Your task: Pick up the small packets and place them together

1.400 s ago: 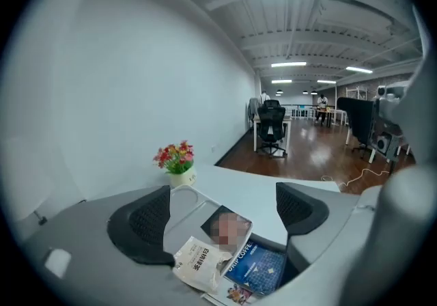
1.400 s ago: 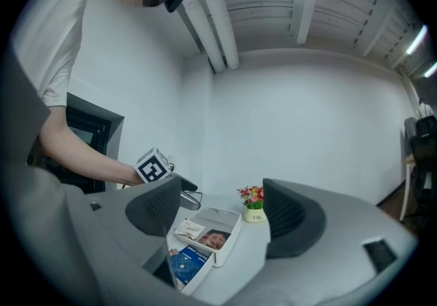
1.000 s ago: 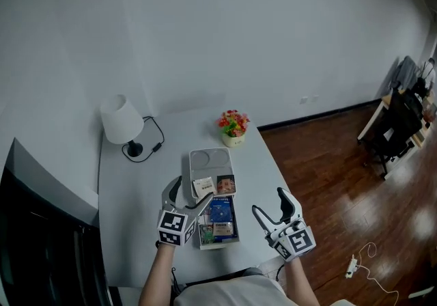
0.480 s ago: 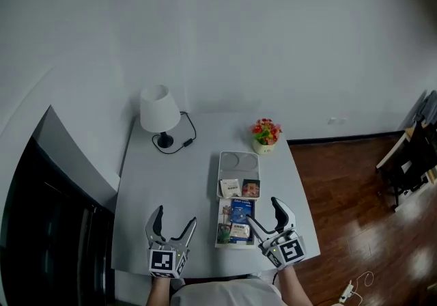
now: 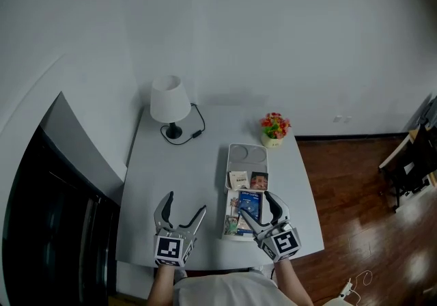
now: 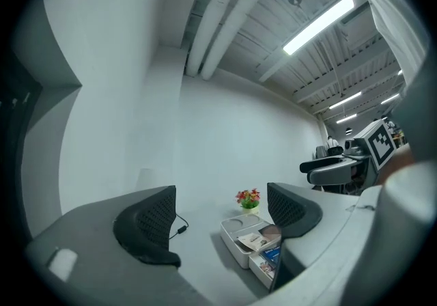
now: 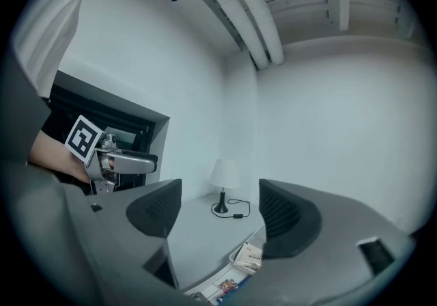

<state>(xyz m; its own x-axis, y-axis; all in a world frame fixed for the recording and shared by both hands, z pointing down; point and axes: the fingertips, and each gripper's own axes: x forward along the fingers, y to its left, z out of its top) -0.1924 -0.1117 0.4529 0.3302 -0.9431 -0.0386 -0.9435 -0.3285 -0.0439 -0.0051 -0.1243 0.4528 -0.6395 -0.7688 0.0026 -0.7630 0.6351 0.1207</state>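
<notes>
Several small packets lie in a long white tray [image 5: 246, 155] in the middle of the grey table: a pale packet [image 5: 238, 179], a dark picture packet [image 5: 259, 180], a blue packet [image 5: 250, 203] and more [image 5: 232, 225] at the near end. My left gripper [image 5: 186, 203] is open over bare table left of the tray; its jaws have just been closing a little, with nothing between them. My right gripper [image 5: 254, 206] hangs open over the tray's near end, above the blue packet. The left gripper view shows the tray [image 6: 238, 237] ahead between the open jaws.
A white lamp [image 5: 169, 101] with a black cord stands at the table's far left. A small flower pot [image 5: 274, 129] sits behind the tray. The table's right edge drops to a wooden floor [image 5: 355, 202]. A dark screen [image 5: 54, 216] lies to the left.
My left gripper has moved off the tray to the bare table on its left. The right gripper has moved left, in over the tray's near end.
</notes>
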